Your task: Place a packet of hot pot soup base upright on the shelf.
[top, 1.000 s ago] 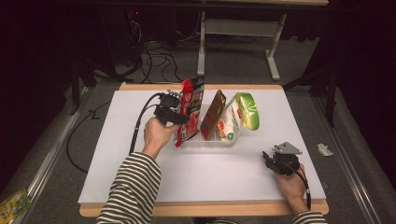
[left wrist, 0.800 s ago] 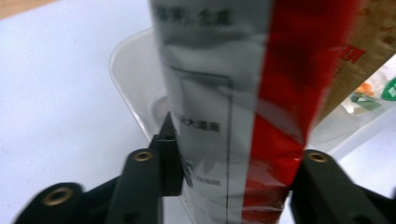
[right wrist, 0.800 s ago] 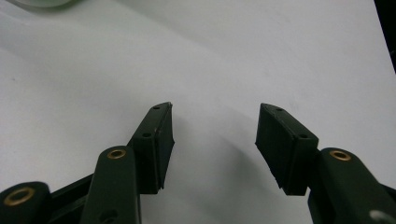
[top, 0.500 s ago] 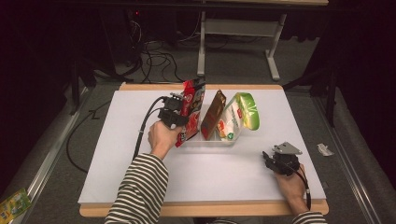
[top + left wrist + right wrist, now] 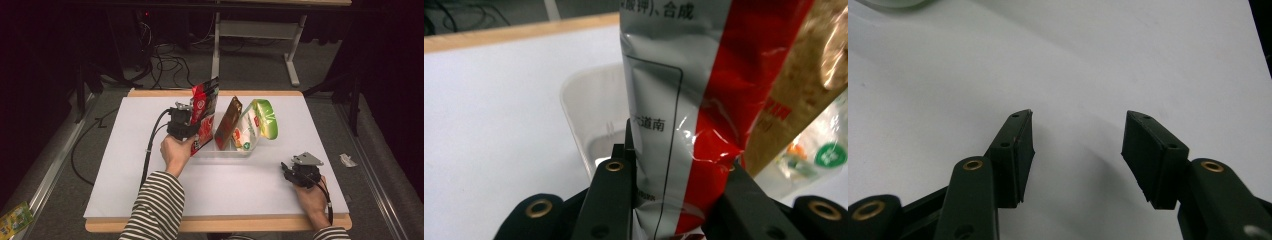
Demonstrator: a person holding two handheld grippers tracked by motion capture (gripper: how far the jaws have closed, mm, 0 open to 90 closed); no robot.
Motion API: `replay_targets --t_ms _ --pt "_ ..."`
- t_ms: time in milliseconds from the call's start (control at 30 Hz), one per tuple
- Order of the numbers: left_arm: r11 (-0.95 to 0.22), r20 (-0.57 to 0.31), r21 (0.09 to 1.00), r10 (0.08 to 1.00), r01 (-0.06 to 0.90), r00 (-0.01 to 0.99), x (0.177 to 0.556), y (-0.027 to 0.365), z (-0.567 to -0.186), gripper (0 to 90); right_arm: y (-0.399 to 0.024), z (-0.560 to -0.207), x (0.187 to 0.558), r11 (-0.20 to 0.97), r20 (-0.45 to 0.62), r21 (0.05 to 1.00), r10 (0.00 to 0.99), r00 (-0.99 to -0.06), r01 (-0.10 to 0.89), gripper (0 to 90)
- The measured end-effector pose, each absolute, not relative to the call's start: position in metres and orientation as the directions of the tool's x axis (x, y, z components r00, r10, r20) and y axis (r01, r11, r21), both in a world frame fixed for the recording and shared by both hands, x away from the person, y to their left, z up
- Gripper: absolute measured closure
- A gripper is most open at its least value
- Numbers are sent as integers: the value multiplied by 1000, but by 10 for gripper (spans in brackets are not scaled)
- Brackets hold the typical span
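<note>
A red and silver snack bag [image 5: 205, 106] [image 5: 684, 100] stands upright at the left end of a clear plastic tray [image 5: 220, 152] [image 5: 584, 110]. My left gripper [image 5: 194, 120] [image 5: 681, 160] comes at it from the left. Its jaws have just been closing, with the bag's lower part between them, and the pads press on the bag. A brown bag [image 5: 229, 122] [image 5: 804, 90] and a green and white bag [image 5: 257, 125] lean in the same tray. My right gripper [image 5: 287, 170] [image 5: 1077, 145] rests open on the white tabletop at the front right, holding nothing.
The white tabletop [image 5: 150, 190] has a wooden rim, with bare room to the left and in front of the tray. Cables and table legs lie on the floor beyond the far edge. A small packet [image 5: 15, 220] lies on the floor at the lower left.
The left gripper's jaws have narrowed onto the red bag, and the hand has shifted slightly. The right gripper has stayed in place.
</note>
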State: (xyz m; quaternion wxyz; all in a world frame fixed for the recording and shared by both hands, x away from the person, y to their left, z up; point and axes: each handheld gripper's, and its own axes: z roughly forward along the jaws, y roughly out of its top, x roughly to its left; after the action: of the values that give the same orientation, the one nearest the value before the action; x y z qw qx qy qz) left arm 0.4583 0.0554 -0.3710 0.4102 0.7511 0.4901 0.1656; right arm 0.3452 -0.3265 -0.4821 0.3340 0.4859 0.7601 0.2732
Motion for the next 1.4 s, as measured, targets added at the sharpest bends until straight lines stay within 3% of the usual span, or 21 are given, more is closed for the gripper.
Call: replay_targets --t_ms 433,600,867,1200,1400 --pt "-66 -141 897 895 437 424 444 51 -393 804 -326 -482 345 389 -253 736 917 -307 554 466" --pt "-78 -141 881 898 466 417 446 47 -410 782 -326 -482 344 394 -256 736 915 -312 551 465" --pt "-185 -59 865 886 467 460 444 46 -408 781 -325 -482 344 398 -263 733 914 -309 553 465" --pt "-156 -77 854 906 497 417 448 46 -426 808 -325 -482 344 402 -268 733 912 -309 549 466" --pt "-167 -87 832 902 529 422 447 50 -426 746 -325 -482 344 401 -267 733 913 -309 549 465"
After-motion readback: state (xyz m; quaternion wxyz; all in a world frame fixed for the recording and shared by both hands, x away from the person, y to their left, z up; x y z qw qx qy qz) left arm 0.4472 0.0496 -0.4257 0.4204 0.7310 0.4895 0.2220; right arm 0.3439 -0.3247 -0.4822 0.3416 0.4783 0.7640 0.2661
